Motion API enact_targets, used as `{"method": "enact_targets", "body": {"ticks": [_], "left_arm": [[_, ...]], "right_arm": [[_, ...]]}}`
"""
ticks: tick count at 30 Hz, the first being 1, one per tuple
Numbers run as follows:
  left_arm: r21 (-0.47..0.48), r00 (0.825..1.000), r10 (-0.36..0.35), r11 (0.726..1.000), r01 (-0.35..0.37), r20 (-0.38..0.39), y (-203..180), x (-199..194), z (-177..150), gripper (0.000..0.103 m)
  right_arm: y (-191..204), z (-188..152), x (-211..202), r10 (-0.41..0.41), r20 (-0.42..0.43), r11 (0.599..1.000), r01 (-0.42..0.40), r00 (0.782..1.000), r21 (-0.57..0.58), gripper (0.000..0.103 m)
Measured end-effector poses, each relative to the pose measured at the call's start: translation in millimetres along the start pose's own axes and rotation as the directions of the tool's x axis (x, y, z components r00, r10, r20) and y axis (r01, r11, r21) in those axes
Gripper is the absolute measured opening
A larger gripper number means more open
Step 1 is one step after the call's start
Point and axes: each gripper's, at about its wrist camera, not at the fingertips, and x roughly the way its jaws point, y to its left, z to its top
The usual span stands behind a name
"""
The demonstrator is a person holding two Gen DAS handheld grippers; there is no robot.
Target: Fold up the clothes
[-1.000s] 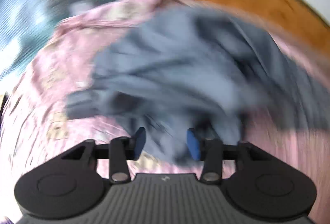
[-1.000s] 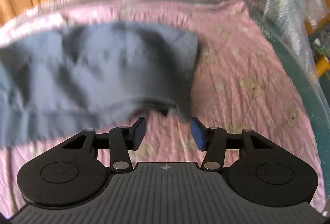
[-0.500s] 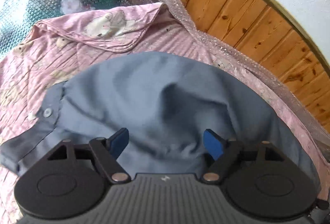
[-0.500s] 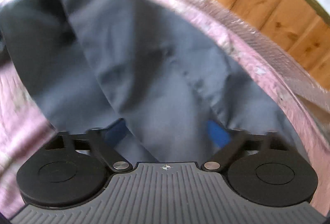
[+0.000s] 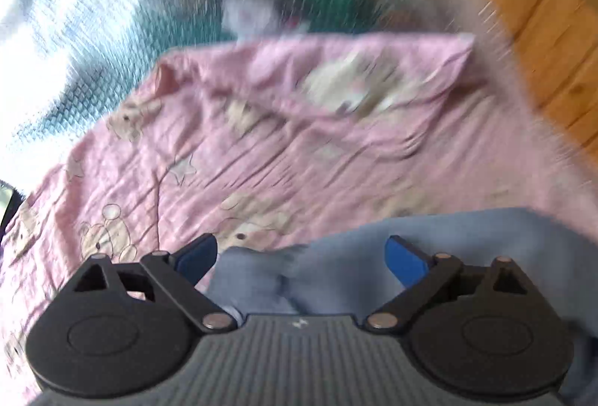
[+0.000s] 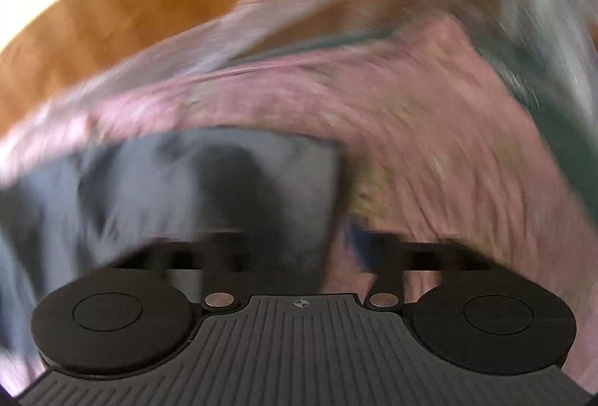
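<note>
A grey-blue garment (image 5: 373, 256) lies on a pink sheet printed with bears (image 5: 261, 152). In the left wrist view only its near edge shows, at the bottom right. My left gripper (image 5: 302, 258) hangs over that edge with its jaws opening wide, and the blue pads (image 5: 405, 260) stand clear of the cloth. The right wrist view is badly blurred. There the garment (image 6: 187, 189) spreads to the left on the sheet (image 6: 429, 144). My right gripper (image 6: 291, 245) is over its right corner, jaws opening, with the cloth edge between them but not pinched.
Bubble wrap (image 5: 74, 14) covers the area beyond the sheet, with something green (image 5: 325, 6) under it. A wood-panelled wall (image 5: 542, 51) runs along the far side and also fills the upper left of the right wrist view (image 6: 149, 6).
Both grippers' jaws have spread wider. The left view slid off the garment onto the pink sheet, leaving cloth only at the bottom. The right gripper swung, and the garment now lies flatter to its left.
</note>
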Motion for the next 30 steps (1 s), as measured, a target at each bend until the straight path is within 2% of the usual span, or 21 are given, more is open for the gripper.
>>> {"method": "enact_targets", "body": {"ticks": [2,4,6,7,8,9,10,11,12,14,16,18,20,22,24,25,26,27,28,29,30], "left_arm": [[-0.003,0.999,-0.001,1.000,0.001,-0.037,-2.6,20.5,6.7,0.099],[-0.041,0.997,-0.069,0.997,0.067,-0.045,-12.7,25.6,6.9,0.099],[-0.047,0.984,-0.175,0.984,0.173,-0.038,-29.2,24.0,0.4,0.087],[0.015,0.975,-0.215,0.976,0.216,-0.053,-44.2,17.4,-9.4,0.040],[0.076,0.965,-0.254,0.963,0.259,-0.071,-59.2,10.9,-19.2,0.012],[0.136,0.952,-0.291,0.944,0.302,-0.091,-74.2,4.3,-29.0,0.009],[0.195,0.938,-0.326,0.919,0.343,-0.113,-89.2,-2.3,-39.0,0.004],[0.300,0.929,-0.348,0.880,0.369,-0.122,-102.7,-16.6,-58.1,0.003],[0.388,0.920,-0.365,0.835,0.391,-0.142,-112.3,-31.8,-82.6,0.003],[0.475,0.876,-0.441,0.738,0.479,-0.197,-111.6,-63.0,-138.7,0.002],[0.529,0.864,-0.440,0.687,0.498,-0.242,-104.3,-83.6,-195.1,0.002],[0.577,0.853,-0.436,0.632,0.517,-0.287,-97.0,-104.2,-251.2,0.003],[0.583,0.858,-0.440,0.635,0.507,-0.266,-79.7,-116.7,-265.9,0.005],[0.589,0.861,-0.445,0.637,0.497,-0.245,-62.4,-129.2,-280.5,0.009],[0.564,0.830,-0.501,0.623,0.543,-0.246,-33.7,-146.6,-266.8,0.010],[0.556,0.817,-0.524,0.615,0.559,-0.242,-19.5,-155.6,-257.3,0.018],[0.548,0.803,-0.546,0.608,0.575,-0.237,-5.3,-164.5,-247.8,0.038],[0.545,0.803,-0.557,0.614,0.571,-0.214,8.6,-171.8,-239.3,0.048],[0.541,0.802,-0.566,0.620,0.568,-0.191,22.4,-179.1,-230.8,0.064],[0.534,0.803,-0.570,0.630,0.563,-0.175,30.2,-181.0,-227.3,0.072],[0.527,0.805,-0.572,0.640,0.559,-0.158,37.7,-182.8,-223.8,0.073]], "right_arm": [[0.3,2.2,10.2,0.003,0.042,1.000,-0.002,0.999,-0.011,0.095],[10.6,6.8,35.3,0.013,0.024,0.998,-0.012,1.000,-0.056,0.095],[20.2,10.0,57.0,0.028,0.000,0.996,-0.028,1.000,-0.079,0.092],[26.6,10.2,68.5,0.032,-0.014,0.996,-0.033,0.999,-0.086,0.075],[32.7,11.7,81.0,0.045,-0.041,0.995,-0.048,0.998,-0.086,0.028],[39.7,12.7,88.0,0.066,-0.076,0.995,-0.071,0.995,-0.071,0.001],[43.3,16.9,79.7,0.085,-0.059,0.994,-0.089,0.995,-0.063,0.000],[46.1,21.9,68.1,0.103,-0.029,0.993,-0.105,0.994,-0.058,0.000],[48.9,27.0,56.5,0.121,0.002,0.991,-0.121,0.993,-0.053,0.000],[36.3,31.3,20.7,0.071,0.085,0.997,-0.067,0.994,-0.050,0.000],[8.3,21.6,6.2,-0.036,0.074,0.998,0.040,0.997,-0.057,0.000],[-23.2,4.5,0.8,-0.157,0.031,0.985,0.159,0.987,-0.060,0.000],[-57.7,-22.1,3.6,-0.271,-0.050,0.962,0.270,0.961,-0.036,0.000],[-75.1,-42.5,-4.7,-0.313,-0.082,0.949,0.314,0.946,-0.003,0.000],[-76.4,-57.3,-20.1,-0.331,-0.080,0.943,0.333,0.940,0.008,0.000],[-74.6,-62.7,-26.6,-0.338,-0.074,0.941,0.339,0.938,0.003,0.000],[-72.3,-67.3,-31.9,-0.347,-0.066,0.938,0.347,0.936,-0.003,0.000],[-72.0,-69.2,-35.9,-0.351,-0.063,0.936,0.352,0.934,-0.001,0.000],[-71.8,-69.9,-38.0,-0.352,-0.064,0.936,0.353,0.934,0.013,0.000],[-71.5,-70.4,-39.5,-0.352,-0.065,0.935,0.354,0.934,0.028,0.000],[-71.2,-70.1,-39.9,-0.350,-0.065,0.935,0.353,0.934,0.043,0.001]]}}
